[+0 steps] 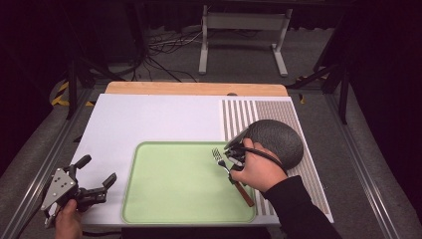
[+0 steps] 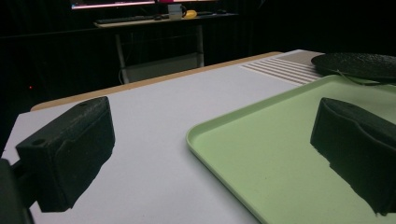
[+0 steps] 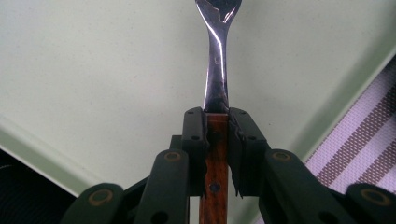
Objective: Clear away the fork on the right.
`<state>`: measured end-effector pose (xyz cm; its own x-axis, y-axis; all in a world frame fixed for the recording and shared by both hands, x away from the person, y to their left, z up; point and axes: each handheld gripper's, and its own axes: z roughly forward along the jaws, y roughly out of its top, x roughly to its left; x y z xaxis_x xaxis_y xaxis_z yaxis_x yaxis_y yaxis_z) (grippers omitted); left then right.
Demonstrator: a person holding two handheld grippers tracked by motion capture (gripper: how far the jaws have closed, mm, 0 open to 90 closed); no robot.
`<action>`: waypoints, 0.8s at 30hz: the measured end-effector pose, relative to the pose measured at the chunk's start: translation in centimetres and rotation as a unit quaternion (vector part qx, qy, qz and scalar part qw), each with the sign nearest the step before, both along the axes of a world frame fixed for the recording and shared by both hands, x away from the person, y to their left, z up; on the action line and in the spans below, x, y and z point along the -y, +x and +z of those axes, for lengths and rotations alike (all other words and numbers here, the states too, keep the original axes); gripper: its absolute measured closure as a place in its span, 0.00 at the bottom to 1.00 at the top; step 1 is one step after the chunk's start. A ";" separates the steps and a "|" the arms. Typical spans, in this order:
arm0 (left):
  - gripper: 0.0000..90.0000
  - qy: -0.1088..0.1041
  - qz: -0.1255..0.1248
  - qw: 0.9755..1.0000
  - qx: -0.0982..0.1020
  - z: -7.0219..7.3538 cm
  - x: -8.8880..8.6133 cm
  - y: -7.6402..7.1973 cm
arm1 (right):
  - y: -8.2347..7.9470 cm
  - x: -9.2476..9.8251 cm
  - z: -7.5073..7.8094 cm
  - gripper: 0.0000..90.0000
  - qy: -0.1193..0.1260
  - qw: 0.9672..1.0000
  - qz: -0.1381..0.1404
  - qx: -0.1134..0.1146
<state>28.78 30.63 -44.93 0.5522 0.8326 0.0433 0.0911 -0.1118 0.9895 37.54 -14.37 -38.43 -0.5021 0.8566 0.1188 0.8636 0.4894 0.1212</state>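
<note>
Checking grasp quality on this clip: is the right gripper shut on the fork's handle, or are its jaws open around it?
Shut on it. In the right gripper view, the right gripper has both jaws pressed against the wooden handle of the fork, over the green tray.

In the right gripper view, the steel fork with a brown wooden handle (image 3: 216, 154) has its tines cut off by the top edge. In the high view, the person's right hand (image 1: 259, 169) partly hides its handle and covers part of the dark grey round plate (image 1: 278, 139).

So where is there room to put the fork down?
Most of the light green tray is bare, left of the wooden-handled metal fork. The white mat beyond the tray is bare too. It is crowded at the tray's right edge, by the dark grey round plate.
</note>
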 end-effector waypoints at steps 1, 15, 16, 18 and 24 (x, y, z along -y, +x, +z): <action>0.01 0.000 0.000 1.000 0.000 0.0 0.0 0.0 | 0.0 -0.1 -0.2 0.87 -0.003 1.000 -0.001 0.002; 0.01 0.000 0.000 1.000 0.000 0.0 0.0 0.0 | 0.6 -0.3 -1.9 0.86 -0.013 1.000 -0.028 0.004; 0.01 0.001 -0.001 1.000 0.000 0.0 0.0 0.0 | 0.6 -0.3 -2.0 0.86 -0.013 0.999 -0.029 0.003; 0.01 0.001 -0.001 1.000 -0.001 0.0 0.0 0.0 | 0.7 -0.4 -2.2 0.86 -0.014 0.999 -0.030 0.002; 0.01 0.001 -0.001 1.000 -0.001 0.0 0.0 0.0 | 0.8 -0.5 -2.7 0.86 -0.018 0.999 -0.035 -0.003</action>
